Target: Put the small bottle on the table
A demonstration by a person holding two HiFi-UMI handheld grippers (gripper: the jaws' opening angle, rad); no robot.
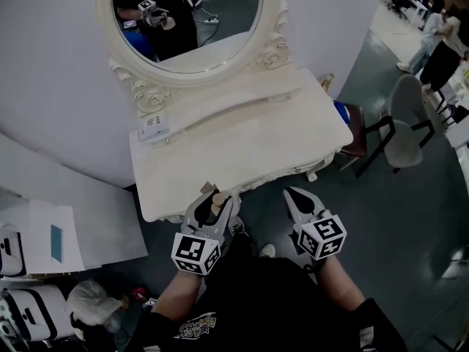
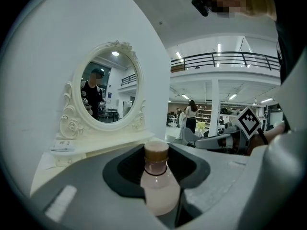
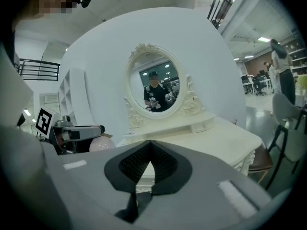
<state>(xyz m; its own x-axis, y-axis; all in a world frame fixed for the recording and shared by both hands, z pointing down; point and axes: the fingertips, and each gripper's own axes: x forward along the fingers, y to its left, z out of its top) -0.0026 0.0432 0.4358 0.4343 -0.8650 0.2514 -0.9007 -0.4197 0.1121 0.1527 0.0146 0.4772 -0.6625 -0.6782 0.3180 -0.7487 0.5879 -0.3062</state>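
The small bottle (image 1: pixel 217 203), pale pink with a brown cap, stands upright between the jaws of my left gripper (image 1: pixel 218 196), which is shut on it. In the left gripper view the bottle (image 2: pixel 159 188) fills the dark notch of the left gripper (image 2: pixel 158 163). It hangs just off the front edge of the cream dressing table (image 1: pixel 242 141), at the left part of that edge. My right gripper (image 1: pixel 294 195) is beside it to the right, also in front of the table edge. The right gripper (image 3: pixel 150 143) has its jaws shut with nothing between them.
An oval mirror (image 1: pixel 187 13) in an ornate cream frame stands at the table's back. A small white card (image 1: pixel 152 127) lies at the back left. A brown stool (image 1: pixel 357 134) and a grey chair (image 1: pixel 407 123) stand to the right; white boxes (image 1: pixel 37 244) sit left.
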